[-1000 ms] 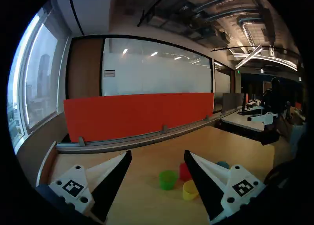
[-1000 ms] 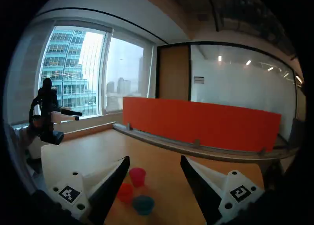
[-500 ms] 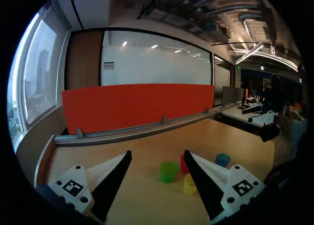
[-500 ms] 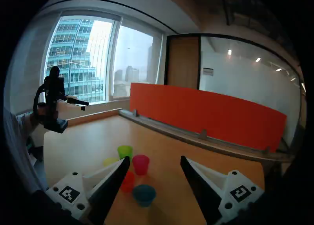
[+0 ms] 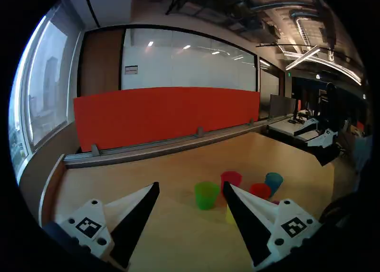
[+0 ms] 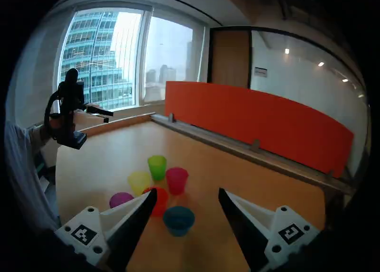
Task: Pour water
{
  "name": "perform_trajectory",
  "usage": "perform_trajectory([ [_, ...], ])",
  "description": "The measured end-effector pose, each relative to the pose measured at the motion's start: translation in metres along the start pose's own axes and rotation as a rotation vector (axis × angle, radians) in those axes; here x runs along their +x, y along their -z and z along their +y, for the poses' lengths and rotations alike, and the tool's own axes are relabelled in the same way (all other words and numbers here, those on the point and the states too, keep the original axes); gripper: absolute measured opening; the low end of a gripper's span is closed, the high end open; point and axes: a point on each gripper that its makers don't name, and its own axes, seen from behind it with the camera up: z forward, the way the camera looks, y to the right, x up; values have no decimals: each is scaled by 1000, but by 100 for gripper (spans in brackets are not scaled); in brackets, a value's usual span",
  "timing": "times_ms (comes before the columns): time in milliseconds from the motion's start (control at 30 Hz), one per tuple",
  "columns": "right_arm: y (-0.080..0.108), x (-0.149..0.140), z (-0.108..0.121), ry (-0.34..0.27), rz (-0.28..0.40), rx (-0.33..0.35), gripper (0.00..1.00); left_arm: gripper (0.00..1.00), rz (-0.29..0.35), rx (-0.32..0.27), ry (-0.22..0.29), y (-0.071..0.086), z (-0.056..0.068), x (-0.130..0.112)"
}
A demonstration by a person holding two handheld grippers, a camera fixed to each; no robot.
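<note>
"Since neither tool holds anything, why do both hang above the tabletop?"

"My guess is that the person is lining up on the cups before choosing one. The left gripper has its fingers spread wide with only air between them. The green cup stands beyond the gap, and the others trail off toward 3 o'clock."

"And the right gripper?"

"Its fingers are just as far apart, and empty. In its view the cluster reads: purple cup at 8 o'clock, yellow cup at 10, green at 12, red cup in the middle, pink cup at 2, blue cup at 5 — the nearest one, framed between the fingertips and untouched."

"Which one holds the water?"

"I cannot tell — no cup shows its contents. All stand upright and bunched close, so picking from the edge looks safest."
</note>
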Motion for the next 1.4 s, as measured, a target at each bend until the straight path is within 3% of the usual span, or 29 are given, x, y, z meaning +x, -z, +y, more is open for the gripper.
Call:
perform_trajectory([
  [867, -28, -67, -11, 10, -146, 55, 100, 99, -85, -16, -18, -17, 5, -55],
  [1400, -52, -110, -17, 8, -224, 84, 100, 99, -112, -18, -22, -29, 5, -74],
])
